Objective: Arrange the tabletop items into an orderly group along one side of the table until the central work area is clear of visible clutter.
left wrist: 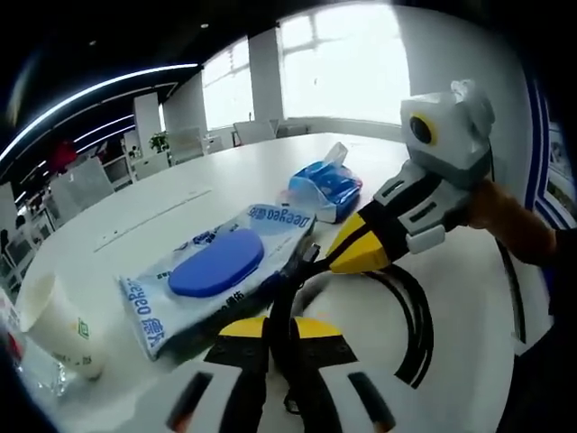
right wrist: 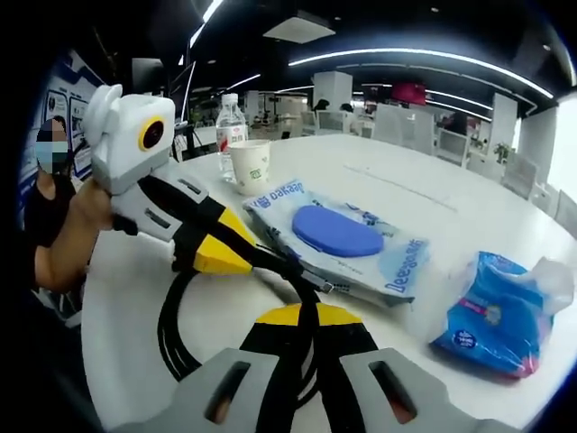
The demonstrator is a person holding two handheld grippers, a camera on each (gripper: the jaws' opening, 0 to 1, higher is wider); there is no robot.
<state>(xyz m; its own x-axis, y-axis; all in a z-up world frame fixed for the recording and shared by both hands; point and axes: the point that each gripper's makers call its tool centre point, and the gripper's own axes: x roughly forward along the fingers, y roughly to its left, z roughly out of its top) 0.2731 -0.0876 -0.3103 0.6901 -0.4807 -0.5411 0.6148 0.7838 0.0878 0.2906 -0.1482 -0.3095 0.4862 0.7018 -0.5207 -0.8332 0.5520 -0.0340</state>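
Gripping black cable [left wrist: 410,316], both grippers.

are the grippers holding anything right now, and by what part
Both are shut on the black cable: the left gripper on one stretch of its loop, the right gripper on another nearby, near the wet wipes pack.

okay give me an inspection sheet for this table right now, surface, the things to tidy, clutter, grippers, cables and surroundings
Surface: white table, bare beyond the items.
Job's things: wet wipes pack with blue lid lying flat; blue tissue pack apart from it; paper cup upright, water bottle behind it.
Clutter: nothing seen beyond these.
Grippers: left gripper and right gripper both closed on the black cable, tips close together.
Cables: black cable coiled in loops on the table, near the wipes pack.
Surroundings: open office with chairs, ceiling light strips, bright windows.
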